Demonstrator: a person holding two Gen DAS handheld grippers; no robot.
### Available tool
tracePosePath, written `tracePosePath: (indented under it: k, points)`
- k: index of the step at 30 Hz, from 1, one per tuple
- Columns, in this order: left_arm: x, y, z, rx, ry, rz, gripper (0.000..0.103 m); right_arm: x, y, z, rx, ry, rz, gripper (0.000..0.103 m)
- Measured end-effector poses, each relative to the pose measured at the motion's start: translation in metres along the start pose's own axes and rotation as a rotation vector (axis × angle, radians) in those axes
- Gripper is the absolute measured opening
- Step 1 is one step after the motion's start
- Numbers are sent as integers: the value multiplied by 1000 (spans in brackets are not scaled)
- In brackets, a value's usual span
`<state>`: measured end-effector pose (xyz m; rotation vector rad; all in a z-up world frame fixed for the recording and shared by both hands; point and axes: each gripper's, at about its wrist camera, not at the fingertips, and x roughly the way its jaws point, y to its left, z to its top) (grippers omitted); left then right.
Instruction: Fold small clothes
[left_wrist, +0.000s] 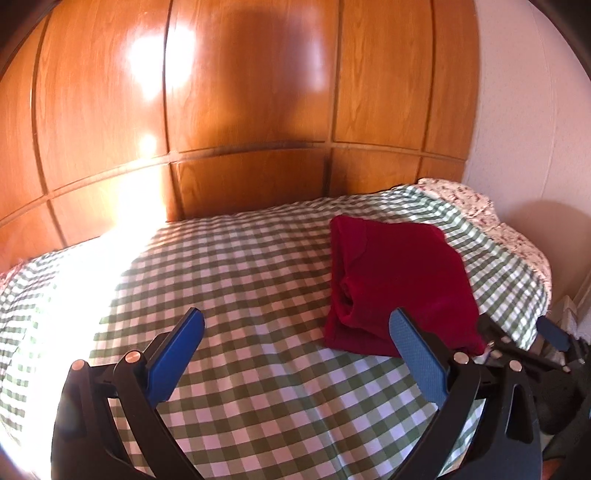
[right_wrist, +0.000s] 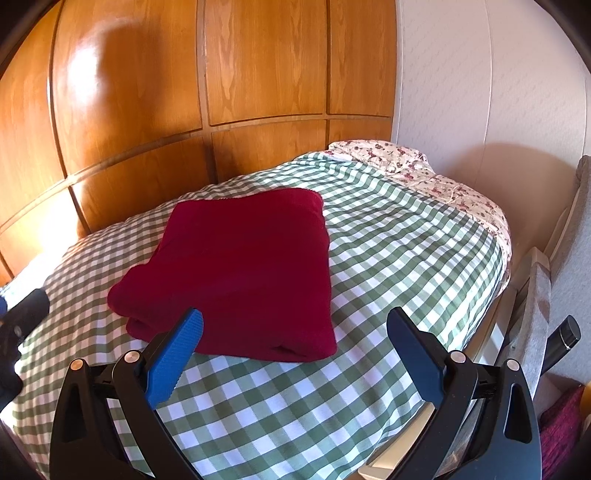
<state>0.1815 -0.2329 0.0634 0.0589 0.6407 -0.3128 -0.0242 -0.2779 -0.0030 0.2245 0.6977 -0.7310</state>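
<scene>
A folded dark red garment (right_wrist: 240, 269) lies on a green-and-white checked bedspread (right_wrist: 388, 258) before a wood-panelled wall (right_wrist: 258, 74). The left hand-held gripper (left_wrist: 295, 332) and right hand-held gripper (right_wrist: 295, 332) hover above, jaws spread wide, both empty.

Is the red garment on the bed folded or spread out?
Folded. The red garment lies as a compact rectangle on the checked bedcover, with stacked layers visible along its near edge.

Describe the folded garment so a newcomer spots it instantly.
Start at the bed against the wood-panelled wall, covered by a green-and-white checked cloth. On it lies a dark red garment, folded into a thick rectangle. It is the only solid-coloured item; the floral bedding lies beyond.
</scene>
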Motion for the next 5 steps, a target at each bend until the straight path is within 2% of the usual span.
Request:
tracePosePath:
  k: [5]
  points:
    - [8,1,-4,-1,18,13,100,5,-5,3,5,0,-8,99]
